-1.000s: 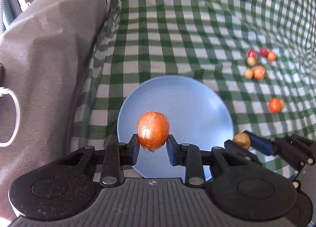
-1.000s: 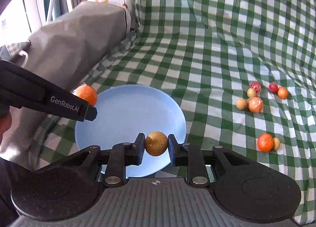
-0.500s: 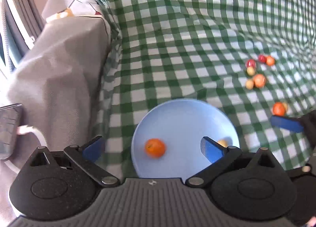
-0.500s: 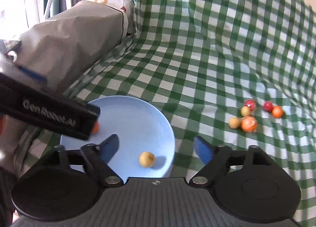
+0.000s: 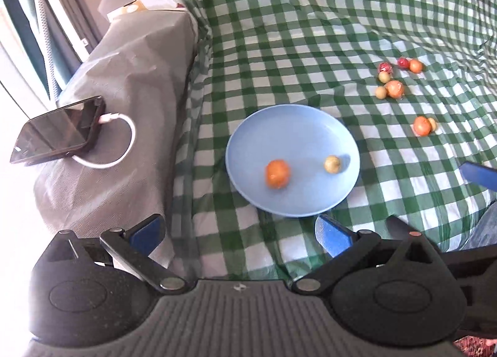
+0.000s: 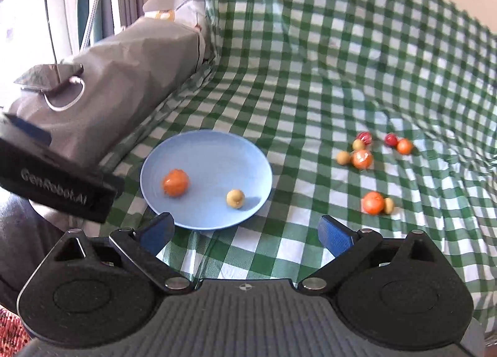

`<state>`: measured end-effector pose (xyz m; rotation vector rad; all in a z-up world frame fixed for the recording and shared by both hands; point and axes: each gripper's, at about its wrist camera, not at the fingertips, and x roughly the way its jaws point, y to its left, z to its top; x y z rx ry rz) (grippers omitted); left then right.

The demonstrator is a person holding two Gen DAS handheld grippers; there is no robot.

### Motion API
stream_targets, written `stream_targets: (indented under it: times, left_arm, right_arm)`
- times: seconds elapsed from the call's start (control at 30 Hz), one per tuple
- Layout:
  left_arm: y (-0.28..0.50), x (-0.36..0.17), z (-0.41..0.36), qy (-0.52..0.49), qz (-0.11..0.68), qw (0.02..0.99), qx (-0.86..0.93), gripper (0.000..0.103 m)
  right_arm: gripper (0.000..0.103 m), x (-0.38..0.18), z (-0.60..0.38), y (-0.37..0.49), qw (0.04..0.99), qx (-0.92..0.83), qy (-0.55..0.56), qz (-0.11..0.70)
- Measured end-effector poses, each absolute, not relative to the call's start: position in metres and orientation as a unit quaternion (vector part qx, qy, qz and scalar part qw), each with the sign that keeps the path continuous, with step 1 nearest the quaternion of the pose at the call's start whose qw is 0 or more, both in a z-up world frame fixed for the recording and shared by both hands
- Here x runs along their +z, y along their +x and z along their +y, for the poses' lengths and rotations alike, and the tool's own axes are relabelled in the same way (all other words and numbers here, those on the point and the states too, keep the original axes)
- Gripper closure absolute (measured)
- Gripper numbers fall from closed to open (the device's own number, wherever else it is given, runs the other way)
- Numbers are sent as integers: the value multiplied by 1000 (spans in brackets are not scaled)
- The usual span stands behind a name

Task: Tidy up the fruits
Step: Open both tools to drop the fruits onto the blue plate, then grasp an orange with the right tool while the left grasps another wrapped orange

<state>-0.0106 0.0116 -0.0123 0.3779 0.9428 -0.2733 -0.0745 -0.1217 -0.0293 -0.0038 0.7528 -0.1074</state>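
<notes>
A blue plate [image 5: 310,127] [image 6: 217,149] lies on the green checked cloth. On it are an orange fruit [image 5: 277,173] [image 6: 175,182] and a small tan fruit [image 5: 332,164] [image 6: 235,198]. Several more small orange, tan and red fruits [image 5: 394,88] [image 6: 362,159] lie on the cloth to the right, with an orange and tan pair [image 5: 422,125] [image 6: 374,202] nearer. My left gripper [image 5: 239,231] is open and empty, held back from the plate. My right gripper [image 6: 245,231] is open and empty, just in front of the plate.
A grey covered block [image 5: 124,83] [image 6: 124,59] stands left of the plate, with a phone [image 5: 59,130] and white cable on it. The left gripper's body [image 6: 56,189] shows at the left of the right wrist view.
Both grippers opened and let the orange fruit and the tan fruit onto the plate. Both then drew back and up from the plate.
</notes>
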Motion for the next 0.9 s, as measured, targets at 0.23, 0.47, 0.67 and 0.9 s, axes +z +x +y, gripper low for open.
stream_targets:
  times: [0.23, 0.47, 0.67, 0.9]
  left_arm:
    - [-22, -3, 16, 170, 450, 869, -117, 0]
    - [-27, 0, 12, 177, 445, 870, -120, 0]
    - [-26, -2, 11, 180, 447, 868, -118, 0]
    - [-21, -7, 10, 184, 455, 864, -115, 0]
  right_arm:
    - [4, -16, -121, -94, 938, -57, -3, 342]
    - [4, -11, -124, -102, 942, -67, 8, 328]
    - [4, -12, -125, -102, 941, -71, 15, 330]
    - [4, -16, -126, -100, 939, -73, 20, 337]
